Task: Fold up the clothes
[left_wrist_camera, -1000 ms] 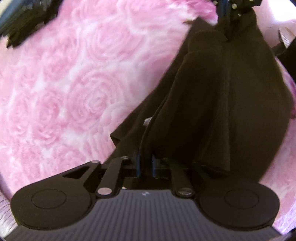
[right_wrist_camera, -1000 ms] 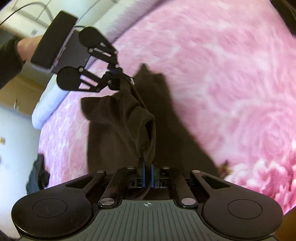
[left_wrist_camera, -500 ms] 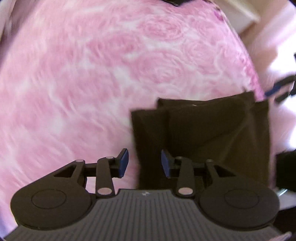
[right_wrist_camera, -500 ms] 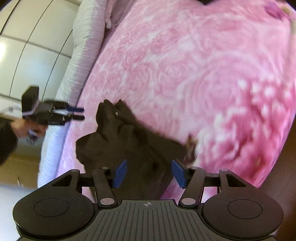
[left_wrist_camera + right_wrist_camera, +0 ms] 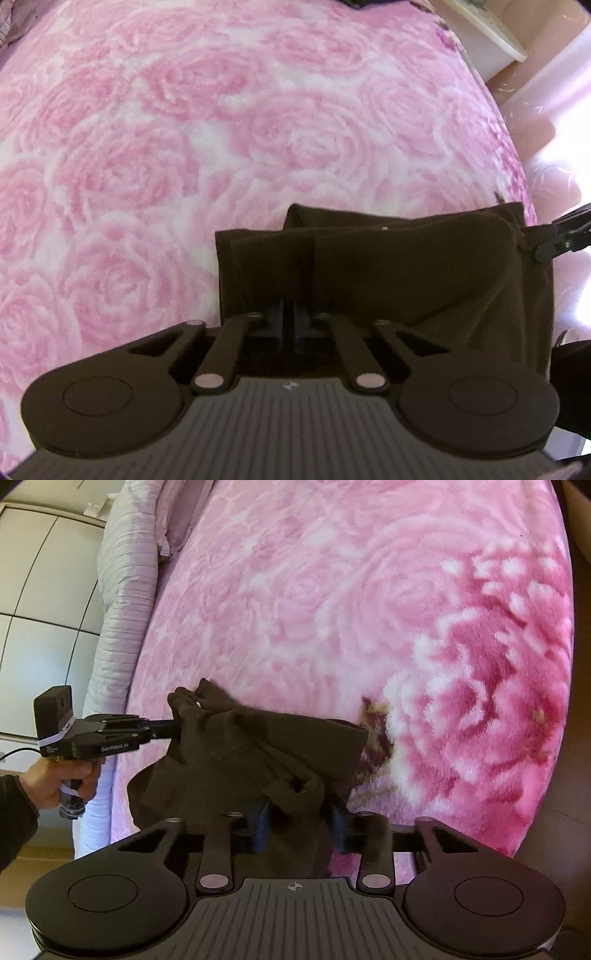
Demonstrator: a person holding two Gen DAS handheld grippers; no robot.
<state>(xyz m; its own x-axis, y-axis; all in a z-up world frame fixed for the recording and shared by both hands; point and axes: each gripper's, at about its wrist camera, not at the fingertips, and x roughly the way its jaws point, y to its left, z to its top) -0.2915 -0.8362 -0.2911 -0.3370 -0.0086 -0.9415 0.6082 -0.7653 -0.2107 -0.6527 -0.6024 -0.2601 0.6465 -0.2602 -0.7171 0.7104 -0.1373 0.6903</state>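
Note:
A dark brown garment [image 5: 406, 266] lies loosely folded on the pink rose blanket [image 5: 184, 147]. My left gripper [image 5: 290, 317] is shut on the garment's near edge, and a crease in the cloth runs up from its fingertips. In the right wrist view the left gripper [image 5: 175, 729] bites into the garment [image 5: 240, 760] from the left. My right gripper [image 5: 300, 823] points down at the cloth's opposite end. Its jaws are closing with a bunched fold between the blue pads. In the left wrist view the right gripper [image 5: 554, 240] shows only at the far right edge.
A person's hand [image 5: 55, 782] in a dark sleeve holds the left gripper. A grey quilted bed edge [image 5: 122, 609] and white wardrobe doors [image 5: 37, 590] lie to the left. White furniture [image 5: 487, 40] stands beyond the bed's corner. The blanket [image 5: 332, 590] stretches on ahead.
A second ago both grippers held the garment hanging. Half a second ago both stood open over it on the bed. Now the left has shut on an edge and the right's jaws have narrowed.

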